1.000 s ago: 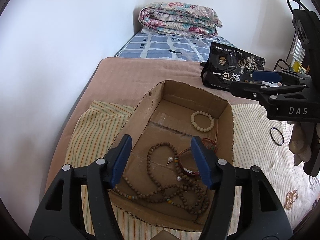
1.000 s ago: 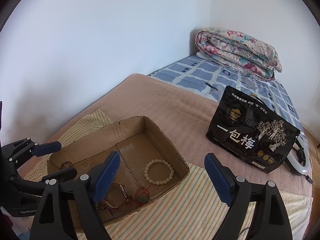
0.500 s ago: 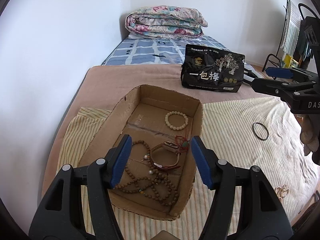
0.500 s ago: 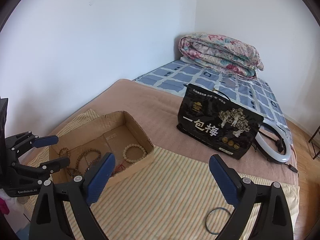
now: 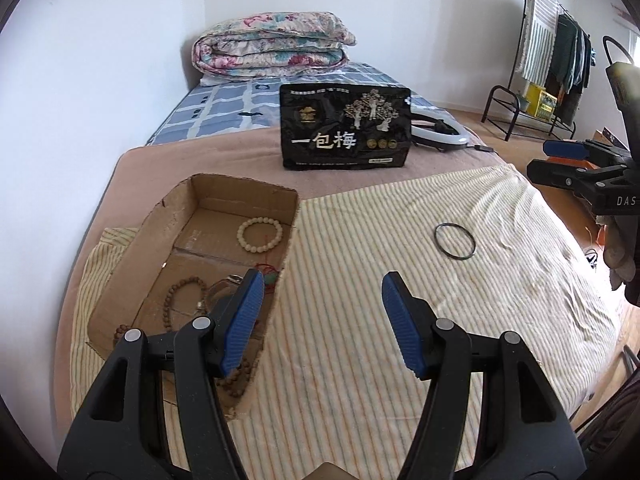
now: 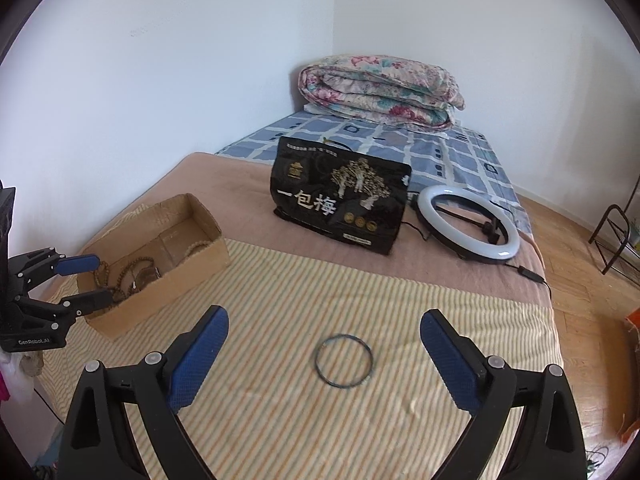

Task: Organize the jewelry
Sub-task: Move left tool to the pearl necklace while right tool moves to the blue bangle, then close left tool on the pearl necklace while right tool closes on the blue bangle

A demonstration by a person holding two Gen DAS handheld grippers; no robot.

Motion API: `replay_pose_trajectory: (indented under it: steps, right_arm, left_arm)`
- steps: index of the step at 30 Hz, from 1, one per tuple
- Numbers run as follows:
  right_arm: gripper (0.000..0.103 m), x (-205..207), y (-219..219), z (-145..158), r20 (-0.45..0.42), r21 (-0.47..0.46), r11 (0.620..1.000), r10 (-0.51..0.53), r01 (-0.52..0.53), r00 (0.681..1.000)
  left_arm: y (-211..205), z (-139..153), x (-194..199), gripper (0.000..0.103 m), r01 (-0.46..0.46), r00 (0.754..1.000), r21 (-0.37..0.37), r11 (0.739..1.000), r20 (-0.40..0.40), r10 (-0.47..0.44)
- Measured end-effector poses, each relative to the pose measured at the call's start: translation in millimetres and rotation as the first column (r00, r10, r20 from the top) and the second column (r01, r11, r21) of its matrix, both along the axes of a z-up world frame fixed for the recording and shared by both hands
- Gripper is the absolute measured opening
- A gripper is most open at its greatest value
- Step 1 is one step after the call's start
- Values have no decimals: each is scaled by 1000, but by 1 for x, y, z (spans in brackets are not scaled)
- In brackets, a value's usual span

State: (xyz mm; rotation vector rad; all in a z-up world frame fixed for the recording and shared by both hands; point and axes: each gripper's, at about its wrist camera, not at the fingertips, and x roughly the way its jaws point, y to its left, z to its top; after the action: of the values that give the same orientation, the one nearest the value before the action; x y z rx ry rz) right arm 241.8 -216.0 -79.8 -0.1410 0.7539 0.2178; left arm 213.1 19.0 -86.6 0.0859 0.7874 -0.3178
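Both grippers gape wide and empty: right gripper (image 6: 324,344) hovers over the dark bangle (image 6: 344,361) on the striped cloth (image 6: 280,420), left gripper (image 5: 322,316) beside the cardboard box (image 5: 240,190) of beads. Far off, a black bag (image 6: 340,196) reads "一包梅".

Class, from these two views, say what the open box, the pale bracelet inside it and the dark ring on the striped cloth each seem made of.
Box: brown corrugated cardboard, matte, with ragged torn rims. Pale bracelet: cream round beads, smooth, slightly glossy; stone, bone or plastic, unclear. Dark ring: a thin black hoop, possibly metal or rubber; too fine to tell.
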Motion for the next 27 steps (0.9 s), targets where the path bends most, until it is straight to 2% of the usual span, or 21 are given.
replay_pose_trajectory:
  steps: [6, 13, 17, 23, 27]
  right_arm:
    - [98, -30, -44, -12, -21, 13, 998, -67, 68, 998]
    - [98, -50, -86, -20, -37, 51, 989, -140, 142, 989]
    - [98, -59, -100, -24, -38, 58, 984, -168, 170, 985]
    - [98, -70, -116, -31, -47, 65, 976, -207, 210, 977]
    - [98, -77, -130, -34, -53, 91, 967, -233, 237, 971]
  left_arm:
    - [-42, -5, -18, 63, 104, 995, 32, 994, -11, -103]
    - [-83, -20, -46, 63, 232, 972, 49, 971, -49, -230]
    - [-107, -33, -62, 63, 301, 952, 51, 952, -78, -297]
    - [-139, -60, -82, 63, 401, 907, 24, 916, -150, -393]
    - [-160, -78, -93, 63, 461, 871, 31, 887, -205, -446]
